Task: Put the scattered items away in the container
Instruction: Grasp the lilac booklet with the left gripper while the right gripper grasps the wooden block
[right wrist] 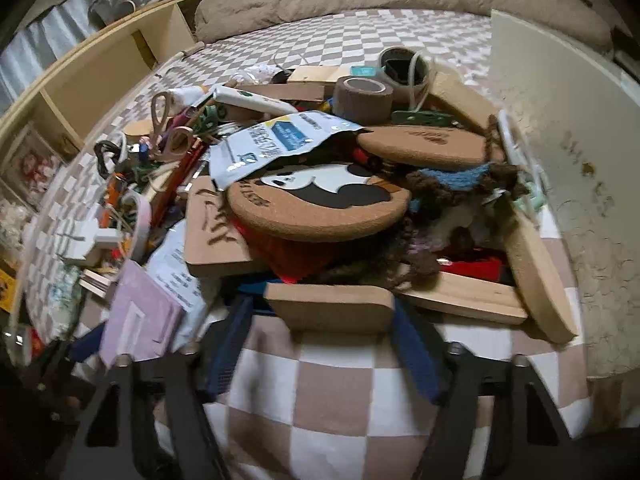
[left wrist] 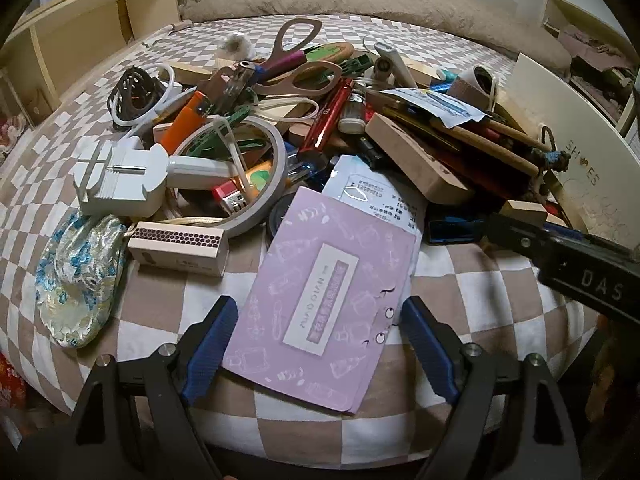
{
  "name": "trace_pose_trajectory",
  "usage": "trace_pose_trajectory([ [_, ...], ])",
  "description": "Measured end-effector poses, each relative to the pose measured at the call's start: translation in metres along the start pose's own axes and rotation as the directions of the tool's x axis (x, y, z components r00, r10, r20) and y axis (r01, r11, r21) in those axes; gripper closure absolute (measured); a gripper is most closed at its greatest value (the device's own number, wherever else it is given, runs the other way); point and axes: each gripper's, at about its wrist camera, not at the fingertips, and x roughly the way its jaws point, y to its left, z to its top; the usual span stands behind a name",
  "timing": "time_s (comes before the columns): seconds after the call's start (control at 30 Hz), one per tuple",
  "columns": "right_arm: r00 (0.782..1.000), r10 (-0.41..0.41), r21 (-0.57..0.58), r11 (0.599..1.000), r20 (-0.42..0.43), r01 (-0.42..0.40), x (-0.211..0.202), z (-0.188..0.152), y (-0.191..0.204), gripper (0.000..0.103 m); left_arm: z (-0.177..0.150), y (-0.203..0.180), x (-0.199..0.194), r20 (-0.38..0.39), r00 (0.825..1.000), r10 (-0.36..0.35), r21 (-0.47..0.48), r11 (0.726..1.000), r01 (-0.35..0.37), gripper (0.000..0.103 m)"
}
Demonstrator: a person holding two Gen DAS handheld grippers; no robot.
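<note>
Left wrist view: our left tongs stand wide apart, one blue pad on either side of the near end of a lilac paper envelope that lies flat on the checkered bed cover; neither pad touches it. Just beyond the envelope's far edge we see a white printed sachet, and left of the tongs a matchbox beside a brocade pouch. Farther ahead sits a ring of white tape, with pink-handled scissors on top of the heap behind it. To the right, the other tool reaches in toward a small wooden block, and past it stands the white container printed with lettering.

In the right wrist view our right tongs are also apart, straddling a cork block at the near edge of the pile; the blur keeps us from telling whether the pads touch it. Just ahead lies a round panda cork coaster, and the container's white wall rises to the right.
</note>
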Motion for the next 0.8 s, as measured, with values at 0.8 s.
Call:
trace_pose_trajectory([
  [0.8,0.989,0.143,0.028,0.989,-0.033,-0.142,-0.014,-0.025,-0.021,0.065,-0.008,-0.009,-0.005,0.026,0.999,-0.048,-0.003,0.999,0.048,0.032],
])
